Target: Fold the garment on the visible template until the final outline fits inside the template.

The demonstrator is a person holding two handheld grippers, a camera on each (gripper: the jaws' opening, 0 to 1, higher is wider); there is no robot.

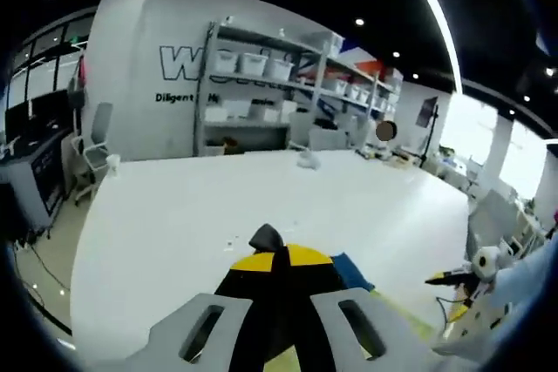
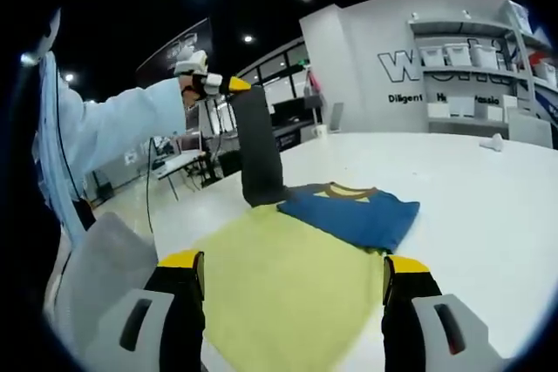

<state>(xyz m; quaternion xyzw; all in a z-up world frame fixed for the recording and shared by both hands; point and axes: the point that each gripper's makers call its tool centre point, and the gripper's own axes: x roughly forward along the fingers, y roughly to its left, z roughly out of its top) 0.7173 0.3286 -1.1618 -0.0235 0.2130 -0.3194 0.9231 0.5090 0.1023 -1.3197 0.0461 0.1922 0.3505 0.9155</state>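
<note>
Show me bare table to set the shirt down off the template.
Free: table right of and beyond the shirt, toward the shelves. Also the near end of the template between the right tongs. Crowded: left of the shirt, where the left tongs hang dark cloth.

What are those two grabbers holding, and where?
The left gripper pinches the top end of a dark cloth strip hanging to the table. The right gripper is open, holding nothing.

The grey wall (image 1: 148,67) behind the shelves (image 1: 261,84) carries a large outlined "W" and below it the smaller word "Diligent"; the rest is hidden.
</note>
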